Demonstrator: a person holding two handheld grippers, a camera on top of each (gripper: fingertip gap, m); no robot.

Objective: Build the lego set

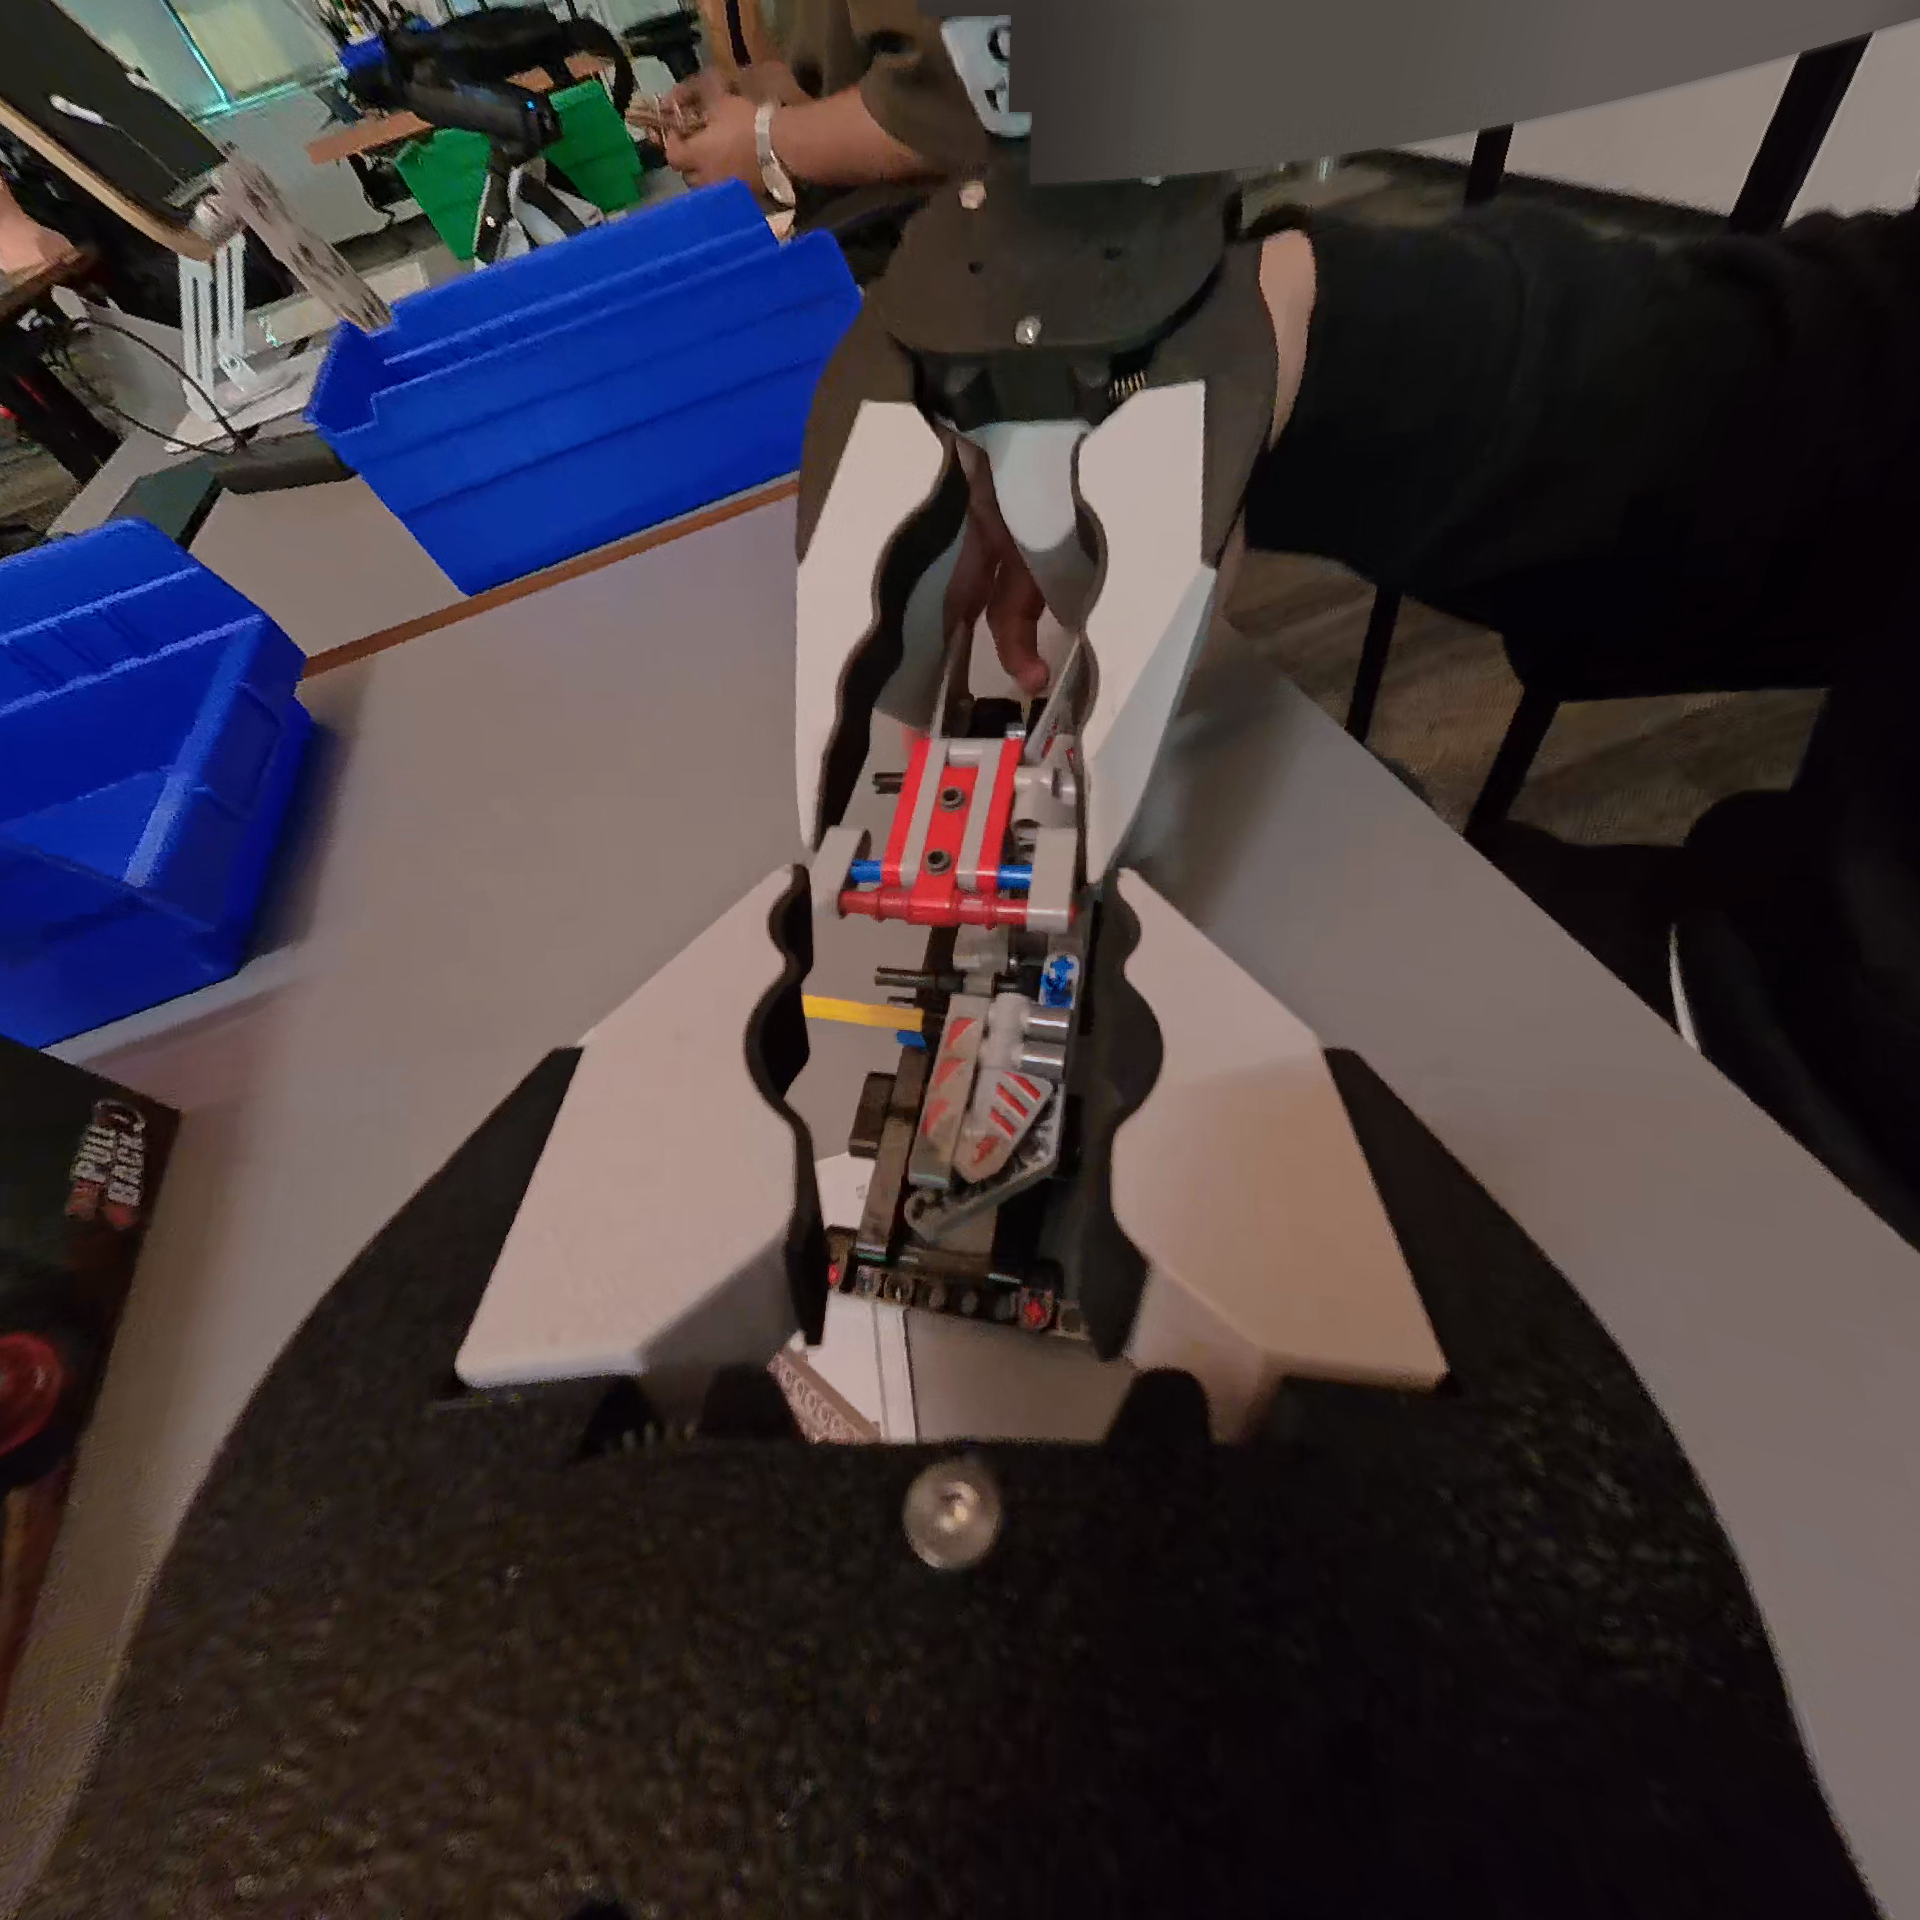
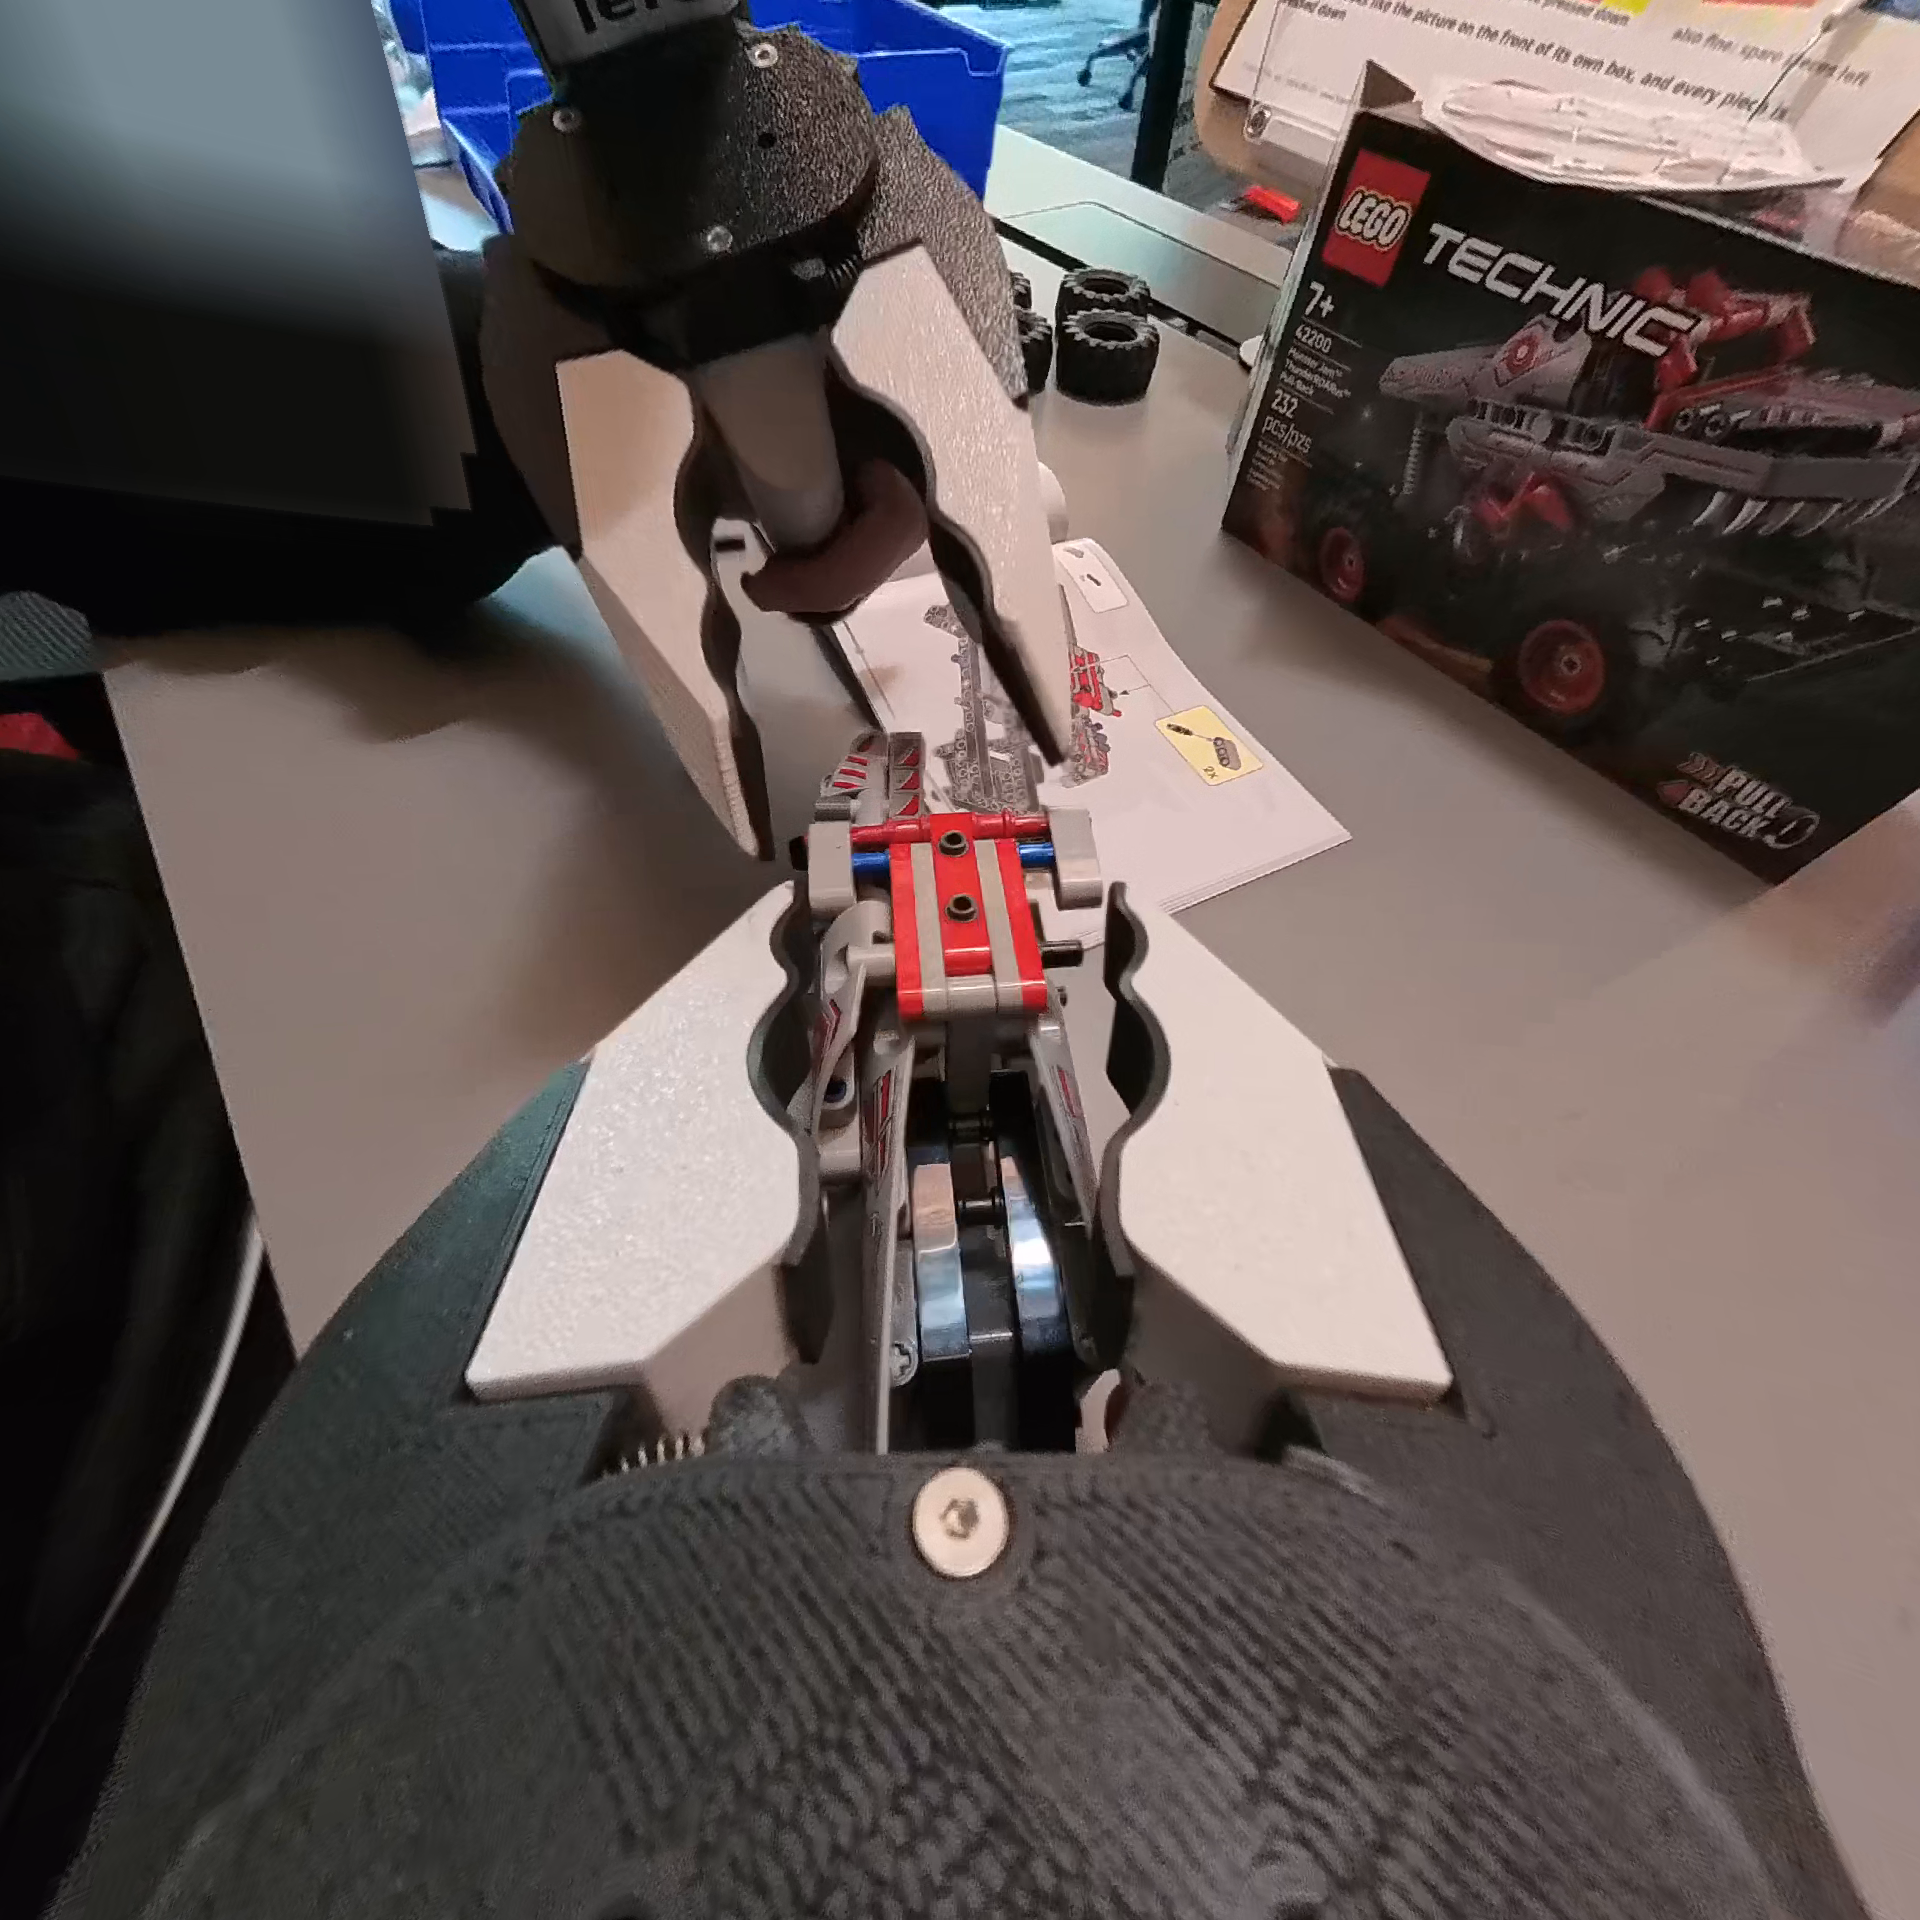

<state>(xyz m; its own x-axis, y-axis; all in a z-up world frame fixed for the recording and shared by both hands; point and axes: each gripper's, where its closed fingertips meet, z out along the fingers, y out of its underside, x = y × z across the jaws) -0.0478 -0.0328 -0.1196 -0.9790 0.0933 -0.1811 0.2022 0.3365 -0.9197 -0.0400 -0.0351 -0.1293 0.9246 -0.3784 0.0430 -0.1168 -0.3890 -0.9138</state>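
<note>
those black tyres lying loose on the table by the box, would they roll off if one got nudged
Probably not far. The tyres seem to lie flat on their sides on the table, so a nudge would likely slide them. Their knobbly tread looks grippy rather than slippery. Tipped on edge, one could well roll.

1. Support surface: a pale grey table [image 2: 1455,1039] with a thin brown edge strip on its far side in the left wrist view.
2. Two blue plastic bins [image 1: 582,384] rest on it at left and far left in that view.
3. Right wrist view: an open instruction booklet [image 2: 1195,790] lies flat near centre.
4. A printed set box [image 2: 1621,499] stands at right.
5. Black tyres [image 2: 1101,332] sit grouped at the far side, left of the box.
</note>
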